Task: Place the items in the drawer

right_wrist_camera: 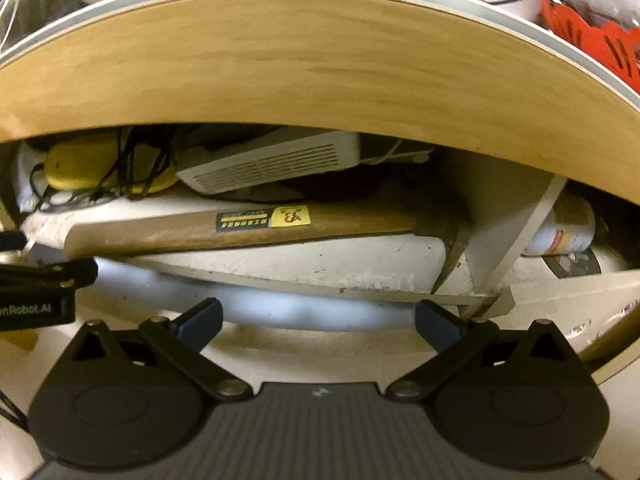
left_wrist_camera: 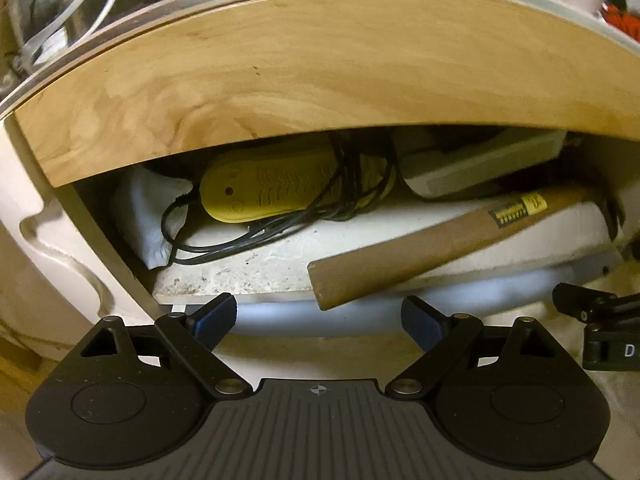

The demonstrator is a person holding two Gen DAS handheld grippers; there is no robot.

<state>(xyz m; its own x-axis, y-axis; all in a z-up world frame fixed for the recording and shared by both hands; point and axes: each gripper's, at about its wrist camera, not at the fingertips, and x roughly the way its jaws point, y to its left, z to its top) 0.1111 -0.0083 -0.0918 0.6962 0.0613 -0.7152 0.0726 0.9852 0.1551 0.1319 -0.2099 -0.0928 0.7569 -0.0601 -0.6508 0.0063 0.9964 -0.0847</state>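
Note:
The drawer (left_wrist_camera: 340, 310) (right_wrist_camera: 280, 306) stands pulled out under a wooden tabletop edge (left_wrist_camera: 320, 60) (right_wrist_camera: 320, 60). Inside lies a hammer (left_wrist_camera: 420, 248) (right_wrist_camera: 240, 228) with a wooden handle and a yellow label, its head toward the right. Behind it sit a yellow oval device (left_wrist_camera: 280, 184) (right_wrist_camera: 80, 164) wrapped in black cord and a white vented box (left_wrist_camera: 480, 164) (right_wrist_camera: 272, 164). My left gripper (left_wrist_camera: 320, 316) hovers open and empty before the drawer's front rim. My right gripper (right_wrist_camera: 318, 318) is open and empty too, just to its right.
A folded white cloth (left_wrist_camera: 140, 208) fills the drawer's left corner. A slanted divider (right_wrist_camera: 500, 216) walls off a right compartment holding a white bottle (right_wrist_camera: 564, 224). A red basket (right_wrist_camera: 592, 40) and cables clutter the tabletop above. The overhanging tabletop leaves only a narrow gap above the drawer.

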